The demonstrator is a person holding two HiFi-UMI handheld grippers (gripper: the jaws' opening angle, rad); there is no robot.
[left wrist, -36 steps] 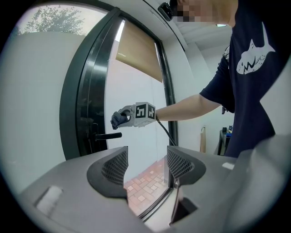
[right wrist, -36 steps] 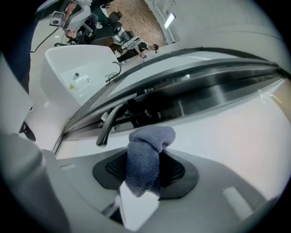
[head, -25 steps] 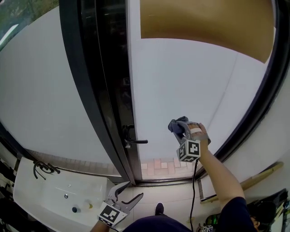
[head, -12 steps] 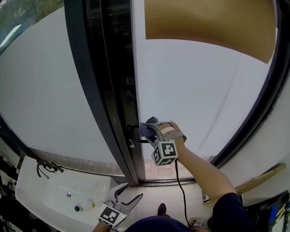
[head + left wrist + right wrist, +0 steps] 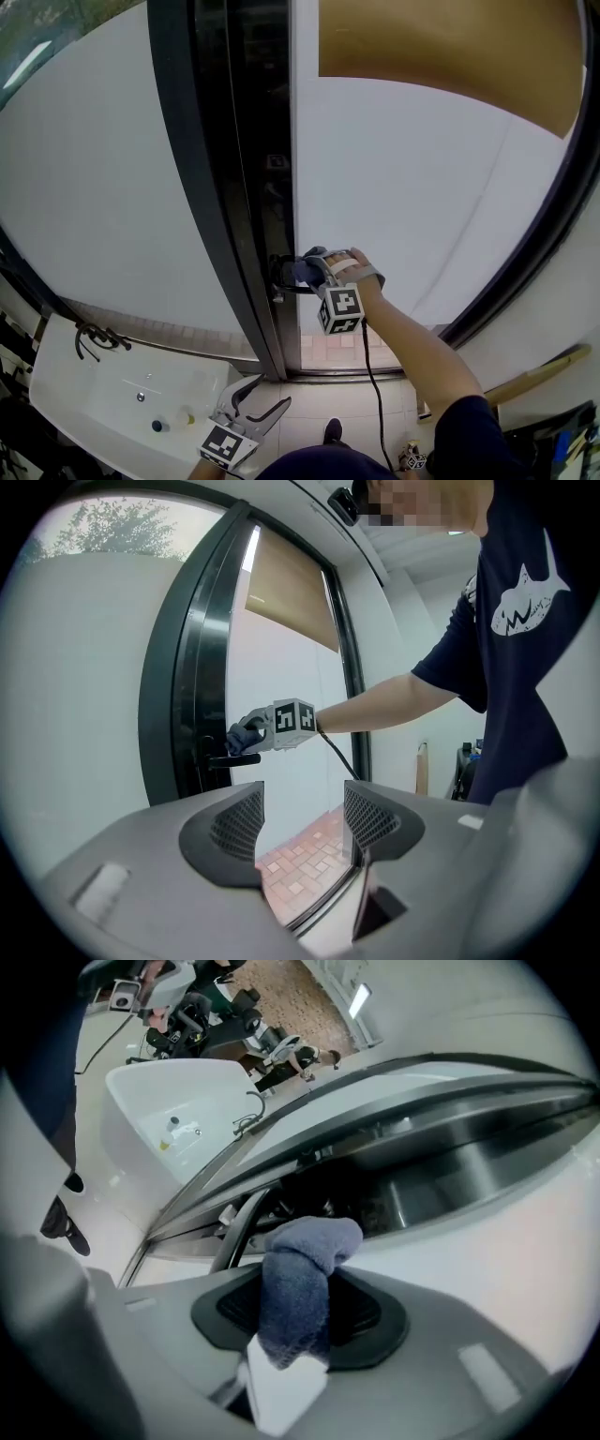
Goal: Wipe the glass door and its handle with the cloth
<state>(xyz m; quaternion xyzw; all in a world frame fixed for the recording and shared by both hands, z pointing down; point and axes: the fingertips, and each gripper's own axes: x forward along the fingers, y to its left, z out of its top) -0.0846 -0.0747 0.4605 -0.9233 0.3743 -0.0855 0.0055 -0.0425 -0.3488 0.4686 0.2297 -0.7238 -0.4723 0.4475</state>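
Right gripper view: right tongs [image 5: 298,1321] pinch the cloth [image 5: 305,1265], handle lever [image 5: 241,1229] crosswise just ahead; left tongs [image 5: 302,822] gape, distant.

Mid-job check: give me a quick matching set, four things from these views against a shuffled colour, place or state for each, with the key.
Things
1. cloth
2. left gripper
3. door handle
4. basin

Colour, place or state
A. white, at the head view's lower left
B. jaws apart, nothing between them
C. blue-grey, clamped in the right gripper
D. black lever on the dark door frame

Pairs: 1-C, 2-B, 3-D, 4-A
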